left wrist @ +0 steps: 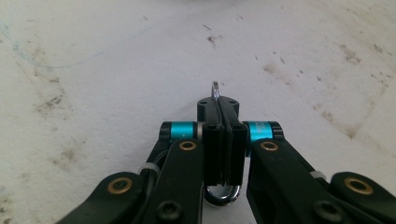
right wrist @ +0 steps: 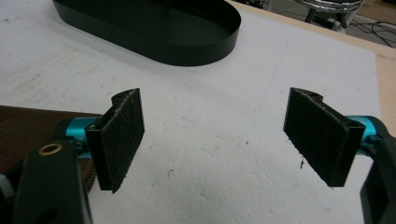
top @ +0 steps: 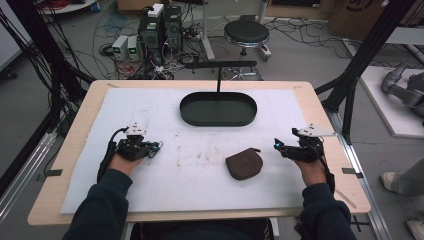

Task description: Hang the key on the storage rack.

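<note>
Gripping | left tongs (left wrist: 223,140) clamp thin silver metal ring (left wrist: 222,193) | edge-on

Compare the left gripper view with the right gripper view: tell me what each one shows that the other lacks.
Left gripper view: the left gripper shut on a thin metal ring, which pokes out past the jaw tips. Right gripper view: the right gripper with jaws wide open, the black oval tray beyond and the brown pouch at the left edge. Both: the stained white mat.
</note>
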